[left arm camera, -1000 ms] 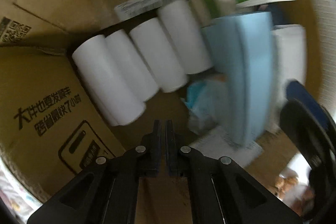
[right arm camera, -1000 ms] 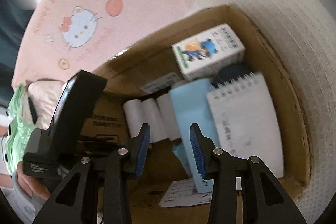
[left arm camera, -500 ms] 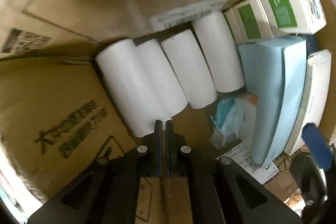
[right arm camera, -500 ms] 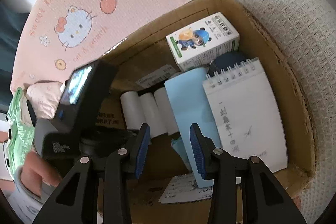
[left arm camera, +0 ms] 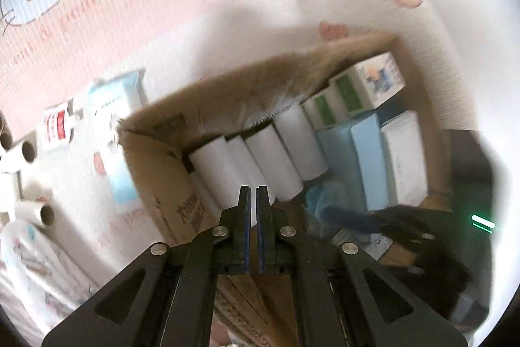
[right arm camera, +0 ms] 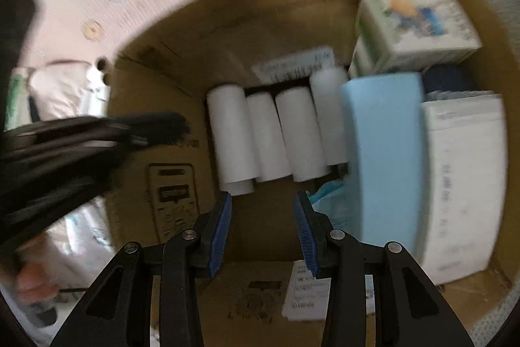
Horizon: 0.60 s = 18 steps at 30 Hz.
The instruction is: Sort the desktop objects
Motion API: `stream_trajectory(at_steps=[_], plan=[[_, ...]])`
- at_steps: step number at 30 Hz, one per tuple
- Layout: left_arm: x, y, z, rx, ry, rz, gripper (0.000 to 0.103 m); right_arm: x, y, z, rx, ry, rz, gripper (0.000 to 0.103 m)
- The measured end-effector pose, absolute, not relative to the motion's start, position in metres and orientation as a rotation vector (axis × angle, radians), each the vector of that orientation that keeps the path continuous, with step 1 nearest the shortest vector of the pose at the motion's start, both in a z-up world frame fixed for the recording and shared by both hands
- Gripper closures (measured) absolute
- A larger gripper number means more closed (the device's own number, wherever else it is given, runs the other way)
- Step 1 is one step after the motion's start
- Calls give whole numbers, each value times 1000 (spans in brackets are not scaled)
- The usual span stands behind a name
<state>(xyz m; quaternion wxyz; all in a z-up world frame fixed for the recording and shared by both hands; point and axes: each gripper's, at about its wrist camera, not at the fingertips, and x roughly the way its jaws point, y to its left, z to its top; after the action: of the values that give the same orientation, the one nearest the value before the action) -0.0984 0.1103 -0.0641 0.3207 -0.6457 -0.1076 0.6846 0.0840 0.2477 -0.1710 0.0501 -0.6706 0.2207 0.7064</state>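
Right wrist: white paper rolls (right arm camera: 276, 135), seemingly plain, blurred

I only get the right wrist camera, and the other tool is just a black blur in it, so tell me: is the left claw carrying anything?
Observer: No. The left claw is shut, with nothing between its fingers.
Operator: What lies outside the box on that side?
Observer: Loose paper rolls with brown cores lie on the pink mat, to the left of the cardboard box in the left wrist view.
Operator: Anything else there?
Observer: A small bottle with a red label, and a pale blue pack beside it, between the bottle and the box.
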Motion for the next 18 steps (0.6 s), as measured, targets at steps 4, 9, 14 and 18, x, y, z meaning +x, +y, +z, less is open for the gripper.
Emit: stream_trajectory(at_steps=[4, 9, 14, 18], plan=[[-103, 99, -57, -1592, -356, 1817, 103, 74, 242, -208, -2173, 812, 2023, 66], [-104, 87, -58, -1535, -470, 1833, 103, 65, 239, -233, -2266, 792, 1891, 66], [-108, 76, -51, -1480, -487, 1858, 103, 59, 233, -250, -2354, 726, 1785, 70], [-109, 70, -52, -1411, -540, 1869, 103, 55, 230, -271, -2373, 717, 1677, 71]])
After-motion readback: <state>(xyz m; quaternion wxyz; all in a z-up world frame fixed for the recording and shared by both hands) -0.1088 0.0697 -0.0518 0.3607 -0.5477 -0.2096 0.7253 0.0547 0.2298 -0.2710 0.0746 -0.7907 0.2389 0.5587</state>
